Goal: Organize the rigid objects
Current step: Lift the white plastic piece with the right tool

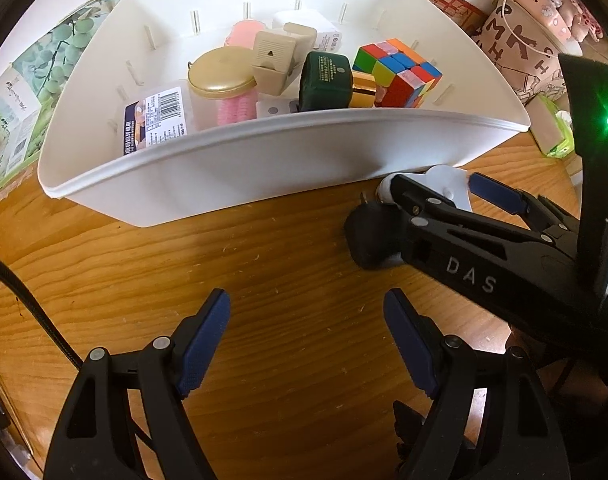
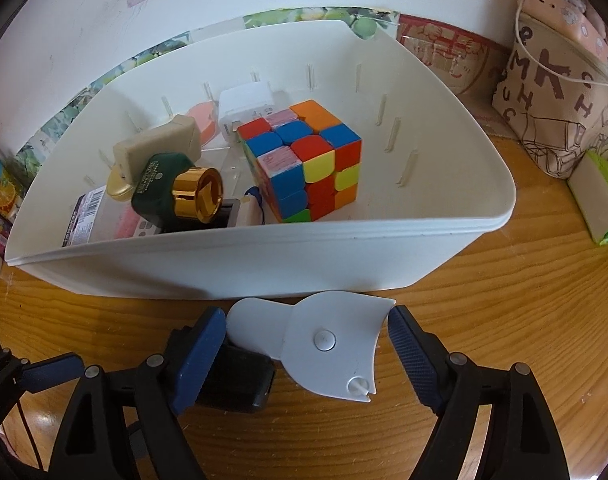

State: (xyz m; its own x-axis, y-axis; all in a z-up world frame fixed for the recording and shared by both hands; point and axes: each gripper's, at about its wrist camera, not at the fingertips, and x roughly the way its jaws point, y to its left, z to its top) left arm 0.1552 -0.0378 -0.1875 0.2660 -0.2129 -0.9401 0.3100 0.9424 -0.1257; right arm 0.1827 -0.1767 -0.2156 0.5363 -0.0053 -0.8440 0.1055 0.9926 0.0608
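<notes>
A white bin stands on the wooden table and holds a colour cube, a green bottle with a gold cap, a gold-lidded jar, beige boxes and a white charger. In front of the bin a flat white plastic gadget rests partly on a black plug adapter. My right gripper is open and straddles the gadget, its pads close beside the gadget's two ends. My left gripper hangs open over bare wood, left of the adapter.
A patterned cloth bag and a green tissue pack stand at the right of the table. Cartons line the left edge. A black cable runs along the left. A wall is behind the bin.
</notes>
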